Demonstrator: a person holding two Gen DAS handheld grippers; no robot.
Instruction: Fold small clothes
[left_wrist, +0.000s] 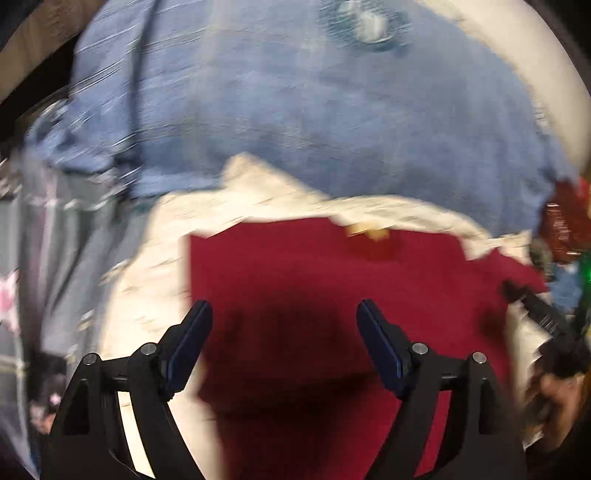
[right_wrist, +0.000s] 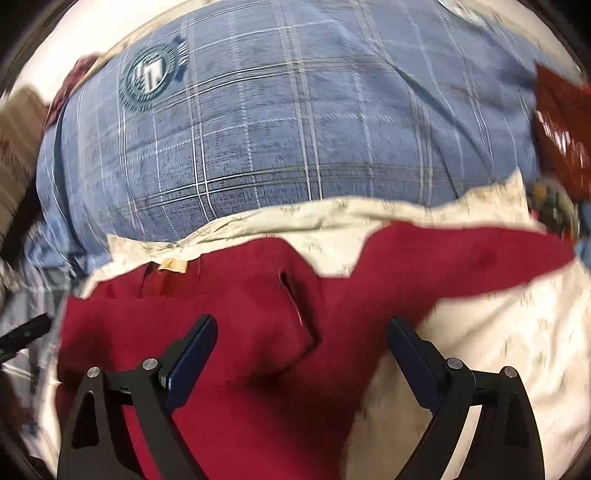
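Red garment (left_wrist: 332, 288) lies flat on the cream sheet (left_wrist: 155, 266), with the blue plaid cover (left_wrist: 295, 110) beyond it. The left-wrist view is heavily smeared; edges are approximate.

Left side: left gripper (left_wrist: 284, 332) has jaws spread wide and nothing between the pads. The garment sits directly under and ahead of the fingers. Its left edge runs straight, almost in line with the left finger (left_wrist: 192, 343), which suggests a fold already laid there (judgement, blur limits certainty). The far edge shows a small tan label (left_wrist: 369, 230).

Right side: right gripper (right_wrist: 303, 350) is also spread wide and empty. Below it the garment bunches into a raised ridge (right_wrist: 291, 325) running away from the fingers. Beyond that, a long strip of the cloth, probably a sleeve (right_wrist: 461, 254), stretches out to the right across the sheet, clear of the body of the garment.

Key relation: the sleeve's long axis lies crosswise to the right gripper's pointing line and starts just beyond its right finger (right_wrist: 413, 350). The right hand is nearer to it. Likely next move: the right gripper takes the sleeve and carries it leftward over the body. Risk: dragging the ridge along.
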